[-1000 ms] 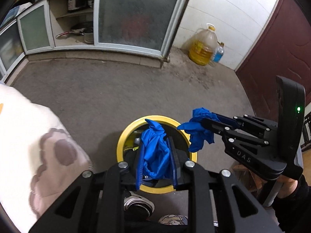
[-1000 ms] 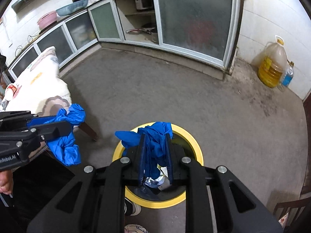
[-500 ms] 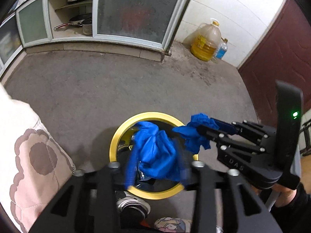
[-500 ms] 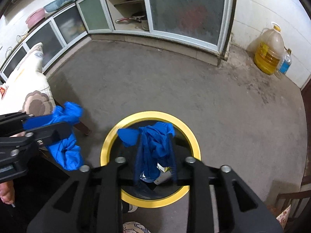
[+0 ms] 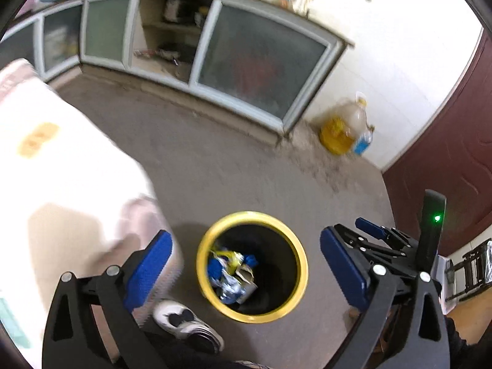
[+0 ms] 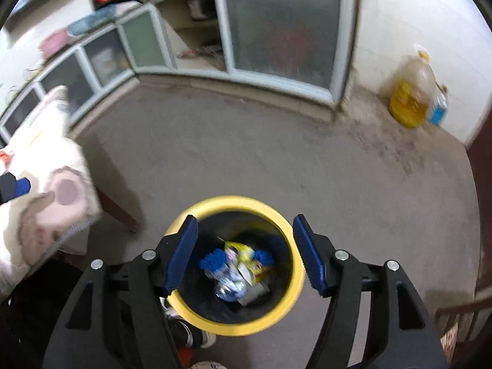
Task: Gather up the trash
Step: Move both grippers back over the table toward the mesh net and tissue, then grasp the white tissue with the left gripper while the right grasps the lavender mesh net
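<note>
Above yellow bin (image 6: 236,323), both grippers just opened, empty, shoe (image 5: 184,323) beside, oil jug (image 6: 412,98) far.

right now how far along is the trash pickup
Done: blue gloves and wrappers lie inside the yellow-rimmed bin. In hand: nothing; the left gripper and right gripper have just been opening, with nothing between their jaws. Left: no loose trash shows on the visible floor.
</note>
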The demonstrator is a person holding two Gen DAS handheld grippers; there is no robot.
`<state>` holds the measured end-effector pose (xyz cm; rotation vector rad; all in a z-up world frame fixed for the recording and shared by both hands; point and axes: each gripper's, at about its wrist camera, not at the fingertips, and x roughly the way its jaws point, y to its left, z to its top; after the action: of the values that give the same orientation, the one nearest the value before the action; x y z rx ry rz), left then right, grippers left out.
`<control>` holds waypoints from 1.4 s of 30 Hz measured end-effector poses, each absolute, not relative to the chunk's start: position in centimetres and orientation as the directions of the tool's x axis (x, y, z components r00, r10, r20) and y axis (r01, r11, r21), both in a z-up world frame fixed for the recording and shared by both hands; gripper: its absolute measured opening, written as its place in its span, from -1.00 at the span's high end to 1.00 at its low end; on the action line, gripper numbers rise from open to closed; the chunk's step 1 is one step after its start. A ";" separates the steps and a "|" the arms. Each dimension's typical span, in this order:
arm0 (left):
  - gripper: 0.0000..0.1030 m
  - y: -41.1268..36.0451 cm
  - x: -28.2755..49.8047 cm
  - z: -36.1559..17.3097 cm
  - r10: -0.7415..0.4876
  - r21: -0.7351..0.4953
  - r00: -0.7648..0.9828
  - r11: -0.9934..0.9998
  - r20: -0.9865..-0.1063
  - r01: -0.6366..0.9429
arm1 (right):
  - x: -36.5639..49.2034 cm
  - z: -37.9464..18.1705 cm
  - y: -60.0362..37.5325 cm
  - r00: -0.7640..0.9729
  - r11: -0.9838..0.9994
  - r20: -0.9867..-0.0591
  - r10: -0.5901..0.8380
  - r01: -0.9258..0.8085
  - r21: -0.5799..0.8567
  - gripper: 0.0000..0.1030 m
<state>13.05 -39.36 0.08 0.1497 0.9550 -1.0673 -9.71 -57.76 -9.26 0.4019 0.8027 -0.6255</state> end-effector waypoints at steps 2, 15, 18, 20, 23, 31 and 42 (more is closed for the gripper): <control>-0.84 -35.8 13.9 2.0 -0.684 -0.299 0.211 0.547 -0.698 0.782 | -8.5 -7.3 -56.0 0.596 0.797 -0.723 -0.348 0.594 0.106 -0.19; -0.84 -2.8 23.8 7.9 -0.247 -0.101 0.745 0.966 -0.620 0.237 | 11.6 1.7 -32.3 0.810 0.976 -0.546 0.213 -0.148 0.162 -0.60; -0.84 2.5 26.4 7.4 -0.112 -0.042 0.767 0.993 -0.632 0.111 | 16.7 1.8 -26.1 0.777 0.956 -0.561 0.284 -0.277 0.100 -0.60; -0.84 5.2 28.6 7.1 -0.049 -0.022 0.759 0.999 -0.649 0.046 | 20.0 1.9 -22.5 0.743 0.932 -0.581 0.332 -0.352 0.084 -0.59; -0.84 8.2 31.1 5.8 -0.033 -0.043 0.737 0.999 -0.675 0.006 | 23.9 1.8 -18.8 0.667 0.887 -0.618 0.415 -0.448 0.113 -0.57; -0.84 10.0 34.9 2.5 -0.073 -0.080 0.681 0.997 -0.729 0.021 | 28.6 1.1 -12.9 0.622 0.864 -0.678 0.392 -0.502 0.039 -0.53; -0.84 11.0 39.5 -0.4 -0.130 -0.147 0.598 0.989 -0.790 0.022 | 33.5 -1.7 -10.4 0.559 0.865 -0.746 0.361 -0.499 0.045 -0.37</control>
<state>39.47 11.03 -0.42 -0.1264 0.9257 -0.0884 33.53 -10.44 -1.71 -0.1796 0.8350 0.5103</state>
